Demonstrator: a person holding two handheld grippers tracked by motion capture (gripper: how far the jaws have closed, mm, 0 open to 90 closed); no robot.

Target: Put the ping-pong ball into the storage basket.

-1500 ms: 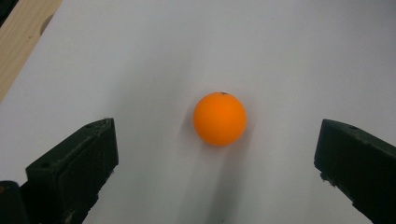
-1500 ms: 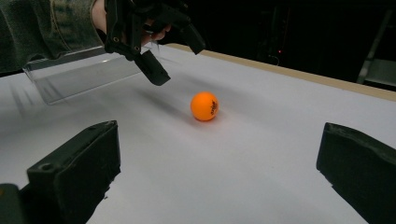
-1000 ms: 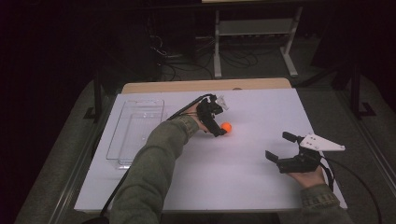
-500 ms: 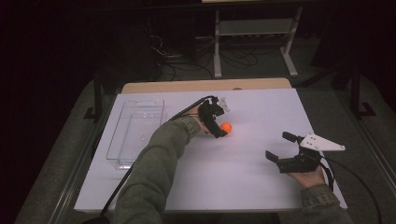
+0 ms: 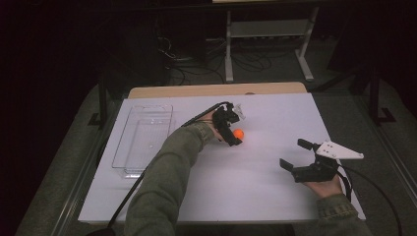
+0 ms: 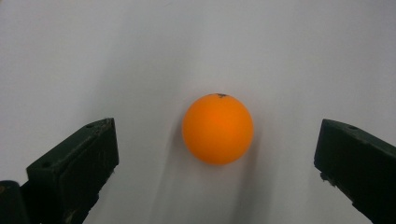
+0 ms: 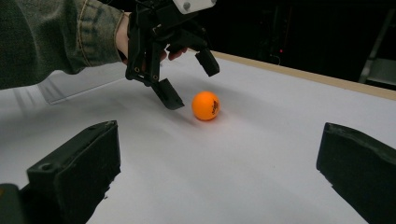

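At the left of the high view the clear tray (image 5: 142, 137) lies on the white table (image 5: 255, 196), in the same place as a second ago. Your left gripper (image 5: 235, 132), just left of centre, has barely shifted since then; it still hangs over the orange ball (image 5: 239, 133), jaws spread wide and gripping nothing. The ball has stayed on the table at mid-frame, between those jaws and touching neither. At the lower right your right gripper (image 5: 301, 155) holds the pose it had, jaws apart and empty, well away from the ball.

The left gripper view puts the ball (image 6: 217, 129) slightly right of centre on bare white, with clear space to each jaw, and shows a small dark mark at its top that the high view cannot resolve. The right gripper view, from low over the table, shows your left gripper (image 7: 189, 81) at upper centre with one jaw tip just left of the ball (image 7: 206, 106), dark print on the ball's side, and your sleeve (image 7: 51, 37) at upper left.
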